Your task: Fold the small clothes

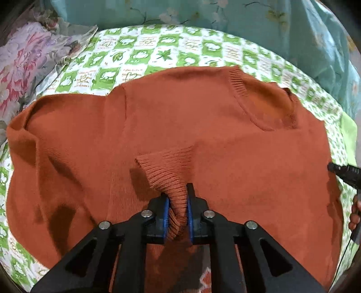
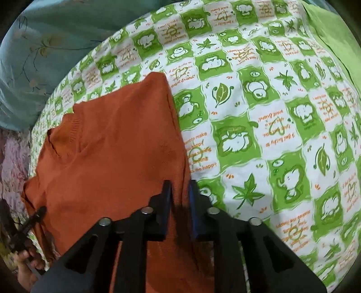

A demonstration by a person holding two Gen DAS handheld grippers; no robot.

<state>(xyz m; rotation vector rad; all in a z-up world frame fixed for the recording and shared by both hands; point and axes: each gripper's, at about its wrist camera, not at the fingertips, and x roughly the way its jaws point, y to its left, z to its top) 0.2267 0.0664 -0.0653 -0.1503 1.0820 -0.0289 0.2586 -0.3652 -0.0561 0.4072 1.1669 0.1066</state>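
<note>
A rust-orange knit sweater lies spread on a green-and-white patterned bedsheet, neckline at the upper right. My left gripper is shut on the ribbed sleeve cuff and holds it over the middle of the sweater body. In the right wrist view the sweater lies at the left. My right gripper has its jaws a small gap apart over the sweater's folded right edge, with fabric between the fingers. The right gripper's tip also shows in the left wrist view.
A teal floral quilt runs along the far side of the bed. A pink floral cloth lies at the left. The bedsheet spreads out right of the sweater. A plain green cloth lies at the far right.
</note>
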